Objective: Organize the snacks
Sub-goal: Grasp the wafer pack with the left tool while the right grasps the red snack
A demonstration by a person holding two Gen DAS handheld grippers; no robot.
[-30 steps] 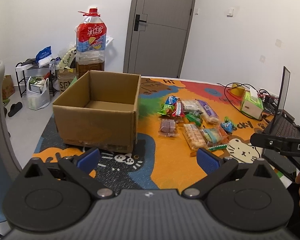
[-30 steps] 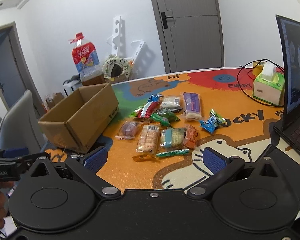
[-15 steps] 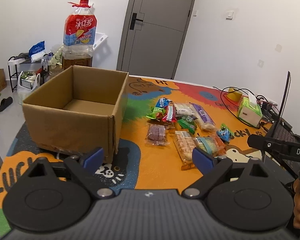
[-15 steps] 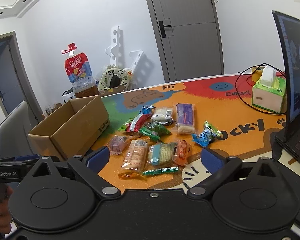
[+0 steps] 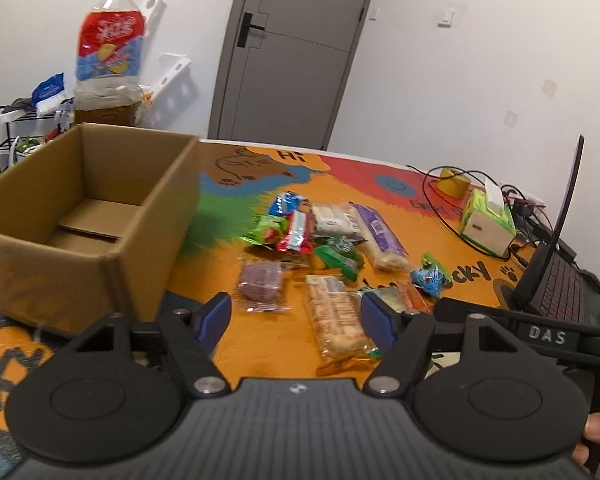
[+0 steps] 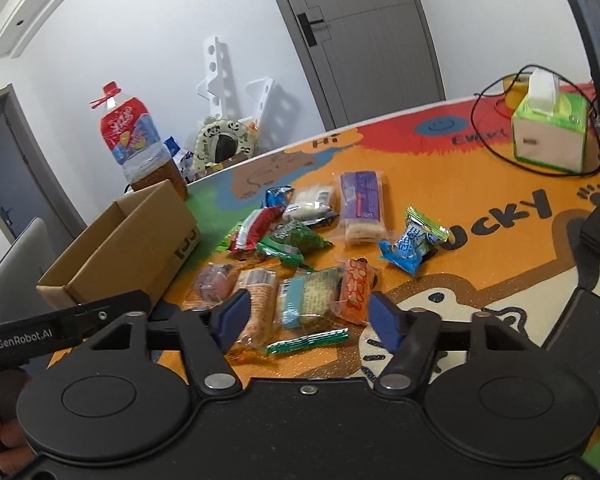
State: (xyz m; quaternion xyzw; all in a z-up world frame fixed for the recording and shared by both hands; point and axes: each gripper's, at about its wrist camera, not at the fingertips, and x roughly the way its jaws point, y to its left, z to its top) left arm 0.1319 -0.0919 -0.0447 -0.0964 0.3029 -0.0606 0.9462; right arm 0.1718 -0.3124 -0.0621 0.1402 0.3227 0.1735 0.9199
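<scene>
Left wrist view puts the snacks (image 5: 332, 256) in a loose heap on the orange part of the cartoon-printed table mat (image 5: 228, 344), just right of the open cardboard box (image 5: 80, 216), which holds nothing visible yet. They are small film-wrapped packets: a long clear pack of biscuits (image 5: 336, 320) nearest, a purple-filled pastry (image 5: 260, 280) to its left, a green packet (image 5: 338, 256), a red one (image 5: 296, 236) and a blue twist-ended sweet (image 5: 430, 276) further off. All look light and crinkly, likely slippery, and the biscuits probably crumble if squeezed hard, so a gentle pinch across the narrow width or on a sealed end seems wisest.

The left gripper (image 5: 296, 316) has just been narrowing its jaws; they stand part-way apart with nothing between the pads, above the mat near the biscuit pack. In the right wrist view the right gripper (image 6: 306, 316) has likewise been closing and is empty, hanging over a teal-banded packet (image 6: 308, 298) and an orange sachet (image 6: 354, 286).

Further out stand a large bottle (image 5: 108, 56) behind the box, a tissue box (image 6: 550, 136) and a laptop (image 5: 556, 276).
</scene>
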